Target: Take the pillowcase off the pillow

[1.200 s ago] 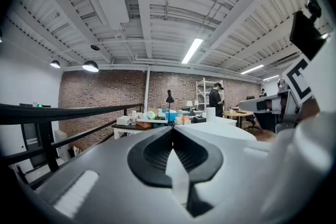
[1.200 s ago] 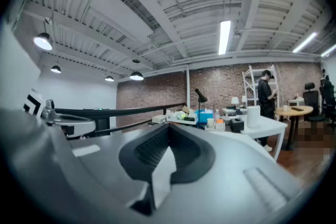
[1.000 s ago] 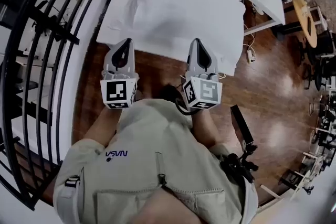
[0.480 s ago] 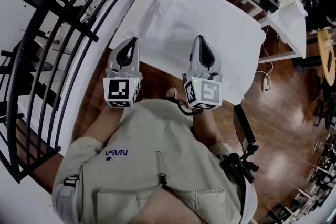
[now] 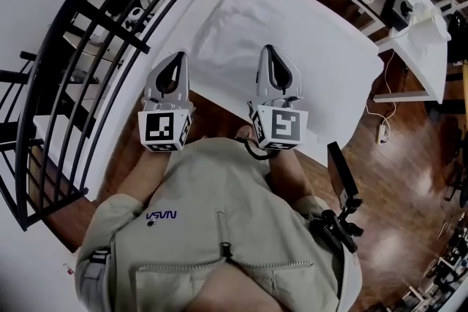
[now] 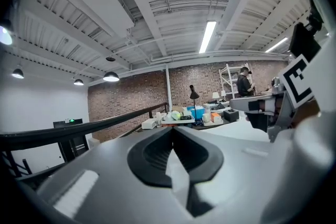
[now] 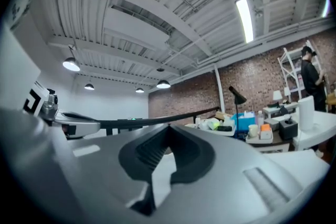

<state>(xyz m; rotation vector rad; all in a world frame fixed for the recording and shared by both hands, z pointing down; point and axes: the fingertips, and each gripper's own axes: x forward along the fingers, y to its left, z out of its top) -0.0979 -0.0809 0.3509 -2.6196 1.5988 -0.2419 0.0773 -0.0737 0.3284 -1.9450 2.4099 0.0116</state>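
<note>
The person stands at the near edge of a white table (image 5: 333,66), with a hand-held gripper in each hand, both pointed roughly level out over the tabletop. The left hand-held gripper (image 5: 177,57) has its jaws pressed together with nothing between them. The right hand-held gripper (image 5: 269,50) is the same, jaws closed and empty. The two are held side by side, a little apart, their tips just over the table's near edge.

The pillow (image 5: 238,29) lies flat on the table beyond the tips, towards the far left corner, clear of both of them. Its white pillowcase (image 5: 219,11) is creased and hard to pick out against the white tabletop.

A black railing (image 5: 95,47) runs along the left of the table. A second table (image 5: 409,7) with boxes and clutter on it stands off to the far right, on a wooden floor (image 5: 398,157).
</note>
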